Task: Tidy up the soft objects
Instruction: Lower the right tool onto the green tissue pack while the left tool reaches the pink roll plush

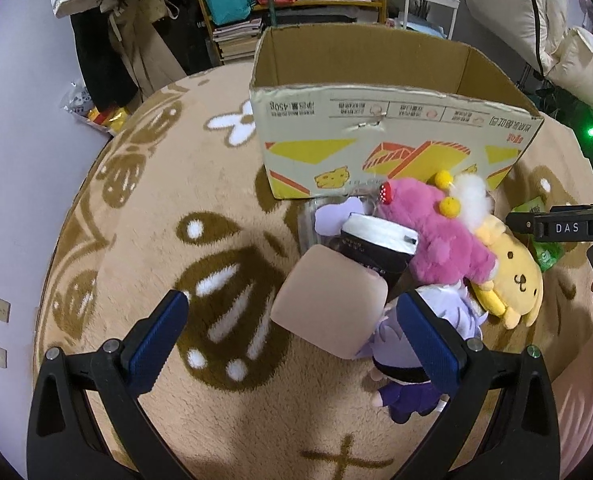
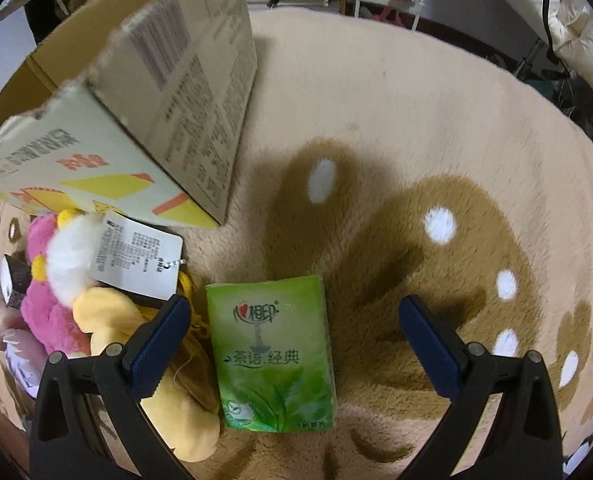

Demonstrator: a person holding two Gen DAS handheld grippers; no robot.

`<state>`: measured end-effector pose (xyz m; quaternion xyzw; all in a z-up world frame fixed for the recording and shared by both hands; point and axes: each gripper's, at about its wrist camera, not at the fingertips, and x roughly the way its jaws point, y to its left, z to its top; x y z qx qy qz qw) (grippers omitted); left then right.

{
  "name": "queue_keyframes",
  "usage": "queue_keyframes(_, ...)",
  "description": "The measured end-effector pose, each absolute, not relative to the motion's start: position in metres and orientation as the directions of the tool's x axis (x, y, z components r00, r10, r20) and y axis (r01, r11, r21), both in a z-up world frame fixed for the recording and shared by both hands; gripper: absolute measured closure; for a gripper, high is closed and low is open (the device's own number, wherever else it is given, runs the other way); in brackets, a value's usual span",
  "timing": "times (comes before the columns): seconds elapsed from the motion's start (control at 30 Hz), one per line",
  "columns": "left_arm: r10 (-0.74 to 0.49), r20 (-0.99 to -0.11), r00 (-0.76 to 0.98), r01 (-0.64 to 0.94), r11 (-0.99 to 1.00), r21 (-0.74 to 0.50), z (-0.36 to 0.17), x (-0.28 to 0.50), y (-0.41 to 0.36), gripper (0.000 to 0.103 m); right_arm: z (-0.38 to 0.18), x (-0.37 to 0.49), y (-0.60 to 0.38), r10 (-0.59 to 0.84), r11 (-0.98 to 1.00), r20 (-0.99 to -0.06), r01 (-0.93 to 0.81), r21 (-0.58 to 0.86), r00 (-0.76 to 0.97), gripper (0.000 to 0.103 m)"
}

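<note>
- Both jaws stood wide and held nothing: the left gripper (image 1: 292, 336) hung over a round tan rug (image 1: 156, 208), the right gripper (image 2: 292, 340) over the same rug.
- Between the left fingers sat a beige foam block (image 1: 328, 300), untouched, with a purple doll (image 1: 400, 368) just beside its right.
- Farther off, a pink plush (image 1: 436, 236) lay against a yellow dog plush (image 1: 512, 276), near an open cardboard box (image 1: 392, 128).
- A green tissue pack (image 2: 272, 356) lay flat between the right fingers, apart from both.
- A paper tag (image 2: 136, 260) rested on the plush pile at left.
</note>
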<state>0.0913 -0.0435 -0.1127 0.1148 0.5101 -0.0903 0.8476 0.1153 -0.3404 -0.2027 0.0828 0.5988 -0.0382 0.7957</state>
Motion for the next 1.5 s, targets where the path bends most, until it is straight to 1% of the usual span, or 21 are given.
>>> queue_keyframes(0.2,-0.037,-0.909,0.415,0.261,0.962,0.08,-0.121,0.097,-0.039,0.0,-0.204,0.116,-0.344,0.044,0.981,-0.962,0.172,0.093,0.269,0.0)
queue_keyframes(0.53,-0.018,-0.925,0.38,0.239,0.968,0.079,-0.131,0.102,-0.037,0.0,-0.22,0.13,-0.349,0.007,0.984,-0.975,0.173,0.047,0.224,0.0)
queue_keyframes(0.8,-0.021,-0.922,0.387,0.244,0.966,0.081,-0.132,0.102,-0.039,0.001,-0.232,0.136,-0.348,0.013,0.981,-0.978,0.185,0.052,0.207,0.0)
queue_keyframes(1.03,-0.037,-0.926,0.376,0.227,0.972,0.053,-0.135,0.105,-0.037,0.001,-0.249,0.143,-0.358,0.014,0.98,-0.981,0.192,0.051,0.192,0.0)
queue_keyframes(1.17,-0.05,-0.925,0.377,0.242,0.969,0.045,-0.134,0.105,-0.039,0.005,-0.25,0.144,-0.354,0.008,0.98,-0.983,0.192,0.044,0.185,0.0)
queue_keyframes(1.5,-0.057,-0.921,0.385,0.24,0.97,0.04,-0.134,0.106,-0.039,0.006,-0.256,0.147,-0.35,-0.007,0.978,-0.983,0.207,0.031,0.183,0.0)
